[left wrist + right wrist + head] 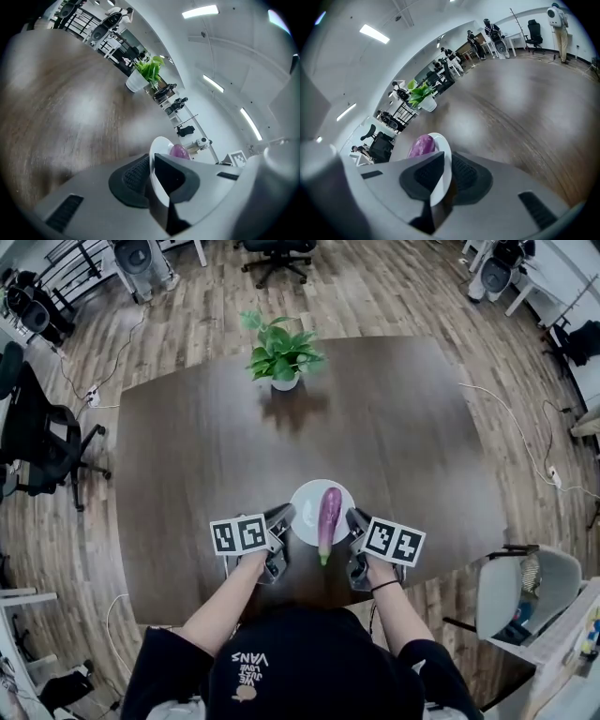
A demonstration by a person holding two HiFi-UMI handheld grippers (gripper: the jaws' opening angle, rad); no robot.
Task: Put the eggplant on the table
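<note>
A purple eggplant point(328, 517) lies across a white plate point(307, 502), its green stem hanging over the near rim. My left gripper point(284, 517) is shut on the plate's left rim and my right gripper point(353, 521) is shut on its right rim. In the left gripper view the plate's edge point(157, 180) is pinched between the jaws, with the eggplant point(178, 151) beyond. The right gripper view shows the same: the plate's rim point(442, 178) clamped in the right gripper point(442, 185), the eggplant point(422, 146) past it. The plate is over the near part of the dark wooden table point(206, 456).
A potted green plant point(279, 354) stands at the table's far middle. Office chairs point(42, 442) stand on the wooden floor at the left, a grey chair point(525, 592) at the near right, cables trail on the floor.
</note>
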